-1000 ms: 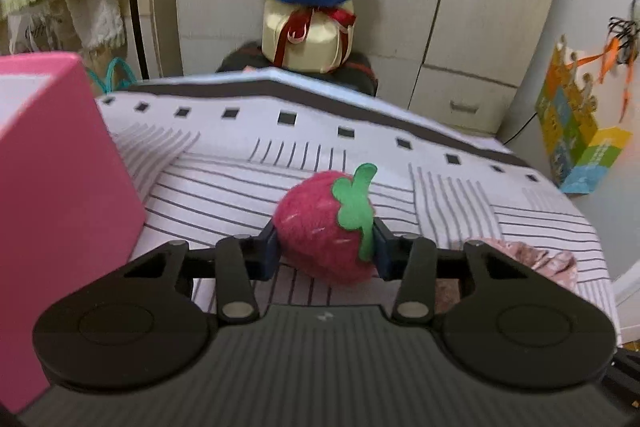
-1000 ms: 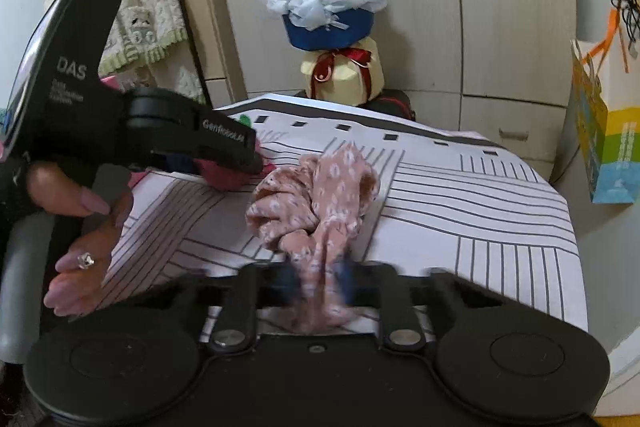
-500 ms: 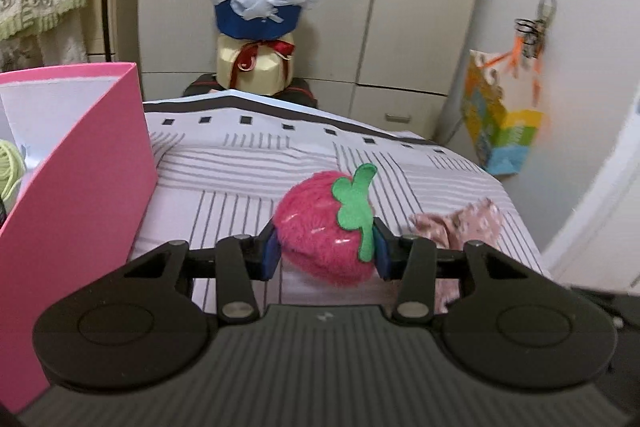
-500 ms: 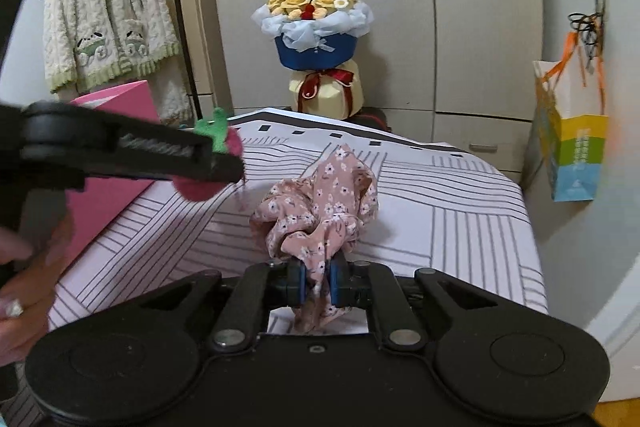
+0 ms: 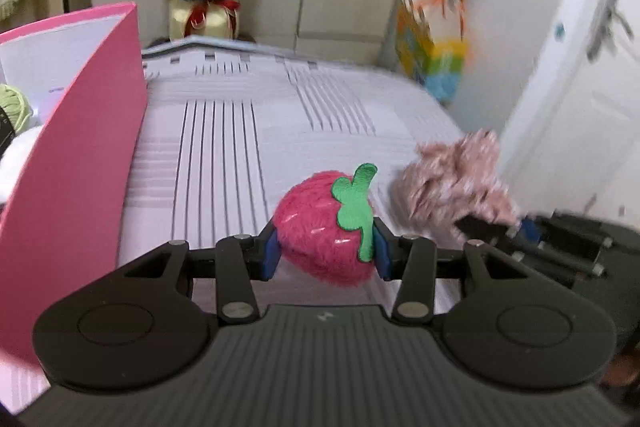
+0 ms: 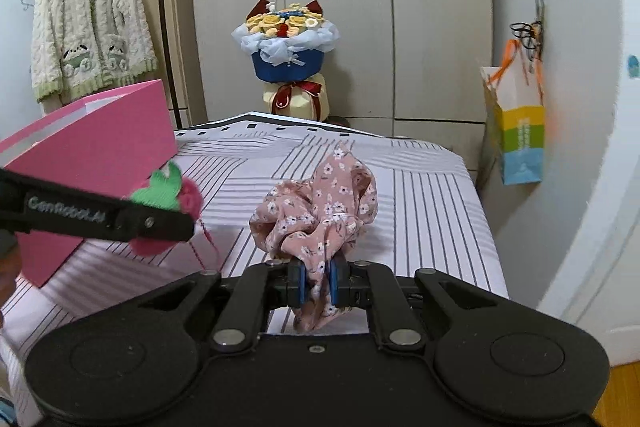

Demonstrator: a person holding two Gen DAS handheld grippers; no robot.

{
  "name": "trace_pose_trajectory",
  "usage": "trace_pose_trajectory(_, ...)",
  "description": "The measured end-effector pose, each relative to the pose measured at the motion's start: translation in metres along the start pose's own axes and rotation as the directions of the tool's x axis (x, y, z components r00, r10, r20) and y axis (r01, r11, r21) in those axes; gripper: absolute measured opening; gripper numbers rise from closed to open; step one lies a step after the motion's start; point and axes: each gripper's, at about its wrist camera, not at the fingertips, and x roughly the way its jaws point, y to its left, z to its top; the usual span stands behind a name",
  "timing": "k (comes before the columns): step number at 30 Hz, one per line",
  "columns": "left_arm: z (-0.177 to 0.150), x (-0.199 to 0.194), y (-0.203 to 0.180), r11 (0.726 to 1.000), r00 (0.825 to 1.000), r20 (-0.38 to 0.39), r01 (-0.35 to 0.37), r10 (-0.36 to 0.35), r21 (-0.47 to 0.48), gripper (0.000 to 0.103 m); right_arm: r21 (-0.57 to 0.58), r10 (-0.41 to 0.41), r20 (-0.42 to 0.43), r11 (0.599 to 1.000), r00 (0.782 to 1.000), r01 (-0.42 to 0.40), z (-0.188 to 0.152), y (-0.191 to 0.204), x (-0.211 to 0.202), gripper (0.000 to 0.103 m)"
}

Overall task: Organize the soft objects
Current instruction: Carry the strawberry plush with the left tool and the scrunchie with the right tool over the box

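My left gripper [image 5: 325, 251] is shut on a fuzzy red plush strawberry [image 5: 320, 227] with a green felt leaf, held above the striped bed cover [image 5: 224, 131]. My right gripper [image 6: 317, 285] is shut on a pink floral fabric scrunchie [image 6: 320, 211], lifted off the cover. In the right wrist view the left gripper [image 6: 176, 223] and the strawberry [image 6: 190, 201] are at the left, beside the pink box [image 6: 96, 155]. In the left wrist view the scrunchie [image 5: 452, 183] hangs blurred at the right, with the right gripper [image 5: 524, 227] under it.
The open pink box [image 5: 76, 171] stands at the left of the bed and holds a green yarn ball [image 5: 14, 105] and something white. A bouquet [image 6: 286, 39] stands beyond the bed's far end, before the wardrobe. A colourful paper bag [image 6: 518, 131] hangs at the right wall.
Both grippers have swung across the bed with their loads. The strawberry and the scrunchie now hang side by side in the air. More of the pink box's open top shows at the left.
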Motion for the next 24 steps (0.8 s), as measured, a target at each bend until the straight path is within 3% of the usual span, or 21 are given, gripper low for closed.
trace_pose_trajectory(6,-0.013,-0.032,0.009,0.996,0.994,-0.055,0.094,-0.094,0.002,0.044,0.055,0.015,-0.039,0.998,0.999,-0.012,-0.019,0.000,-0.029,0.013)
trace_pose_trajectory(10,-0.022,-0.058,0.015,0.990,0.989,-0.049,0.139,-0.138,0.011,0.044,0.059,0.051,-0.058,0.997,0.997,-0.047,-0.021,0.011,-0.046,0.013)
trace_pose_trajectory(15,-0.031,-0.093,0.047,0.968,0.971,-0.042,0.229,-0.234,-0.102,0.044,0.032,0.170,-0.072,0.985,0.983,-0.168,-0.012,0.027,-0.067,0.014)
trace_pose_trajectory(24,-0.031,-0.167,0.081,0.976,0.982,0.045,0.188,-0.184,-0.113,0.044,-0.077,0.341,-0.124,0.933,0.932,-0.352,0.028,0.075,-0.088,0.014)
